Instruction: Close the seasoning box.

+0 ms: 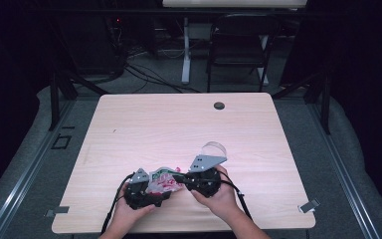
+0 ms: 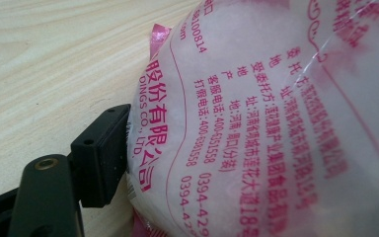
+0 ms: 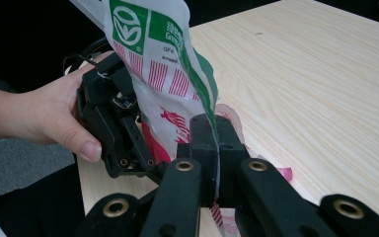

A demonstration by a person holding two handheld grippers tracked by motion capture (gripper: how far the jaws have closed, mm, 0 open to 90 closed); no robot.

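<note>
Both grippers are engaged on a single printed plastic bag (image 1: 163, 180), held between them just above the near edge of the table (image 1: 179, 124). In the right gripper view, the right gripper (image 3: 217, 143) has its two jaws brought together on a thin edge of the bag's film, the green-and-white printed panel rising directly above the pinch. Beyond it in the same view, the left gripper (image 3: 116, 128) sits in the person's left hand (image 3: 44, 116), pressed against the far side of the bag. In the left gripper view the bag (image 2: 276, 123) lies tight against the inner face of the one jaw that shows; the opposing jaw is hidden behind the film, so it cannot be told whether this gripper is clamped on the bag or merely resting against it. A clear curved plastic piece (image 1: 214, 148) lies on the table just past the right gripper, untouched. Judgement: the step in hand appears to be gripping the bag at two opposed points, probably to pull it open or spread it. The next move calls for confirming a firm hold on the left side, then drawing the two grippers apart steadily, since the film is thin and slack and could slip from the right pinch or tear unevenly.
</note>
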